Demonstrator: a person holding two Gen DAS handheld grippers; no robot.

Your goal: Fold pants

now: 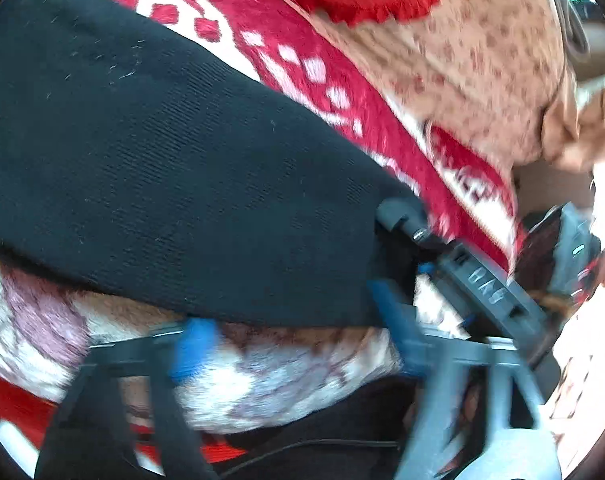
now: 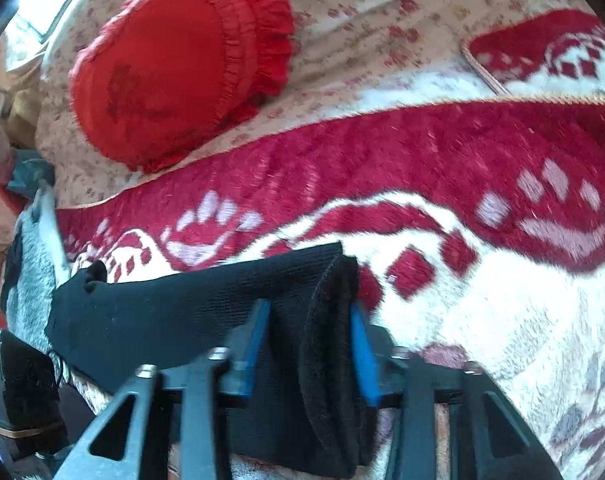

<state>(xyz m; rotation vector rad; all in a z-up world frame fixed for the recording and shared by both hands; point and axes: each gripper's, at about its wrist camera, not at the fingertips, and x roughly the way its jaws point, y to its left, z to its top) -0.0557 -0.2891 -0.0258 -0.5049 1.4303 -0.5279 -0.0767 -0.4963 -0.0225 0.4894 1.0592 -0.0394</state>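
Red-and-white blanket (image 2: 422, 152) covers the bed, a red cushion (image 2: 178, 64) behind. Black knit pants (image 2: 174, 304) lie across it, soft and limp. Right tongs (image 2: 308, 356) clench a folded edge; left tongs (image 1: 294, 344) look parted beneath the cloth, grasping nothing I can see.

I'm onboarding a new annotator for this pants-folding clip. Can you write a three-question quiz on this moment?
1. True or false: the right gripper has black pants fabric between its blue fingers.
2. Which item lies on the floral sheet beyond the red-and-white blanket? A) a red ruffled cushion B) a green towel C) a book
3. Fill in: in the left wrist view, the left gripper has its fingers spread, and the pants edge crosses ____ them.

Key: 1 true; 2 A; 3 between.
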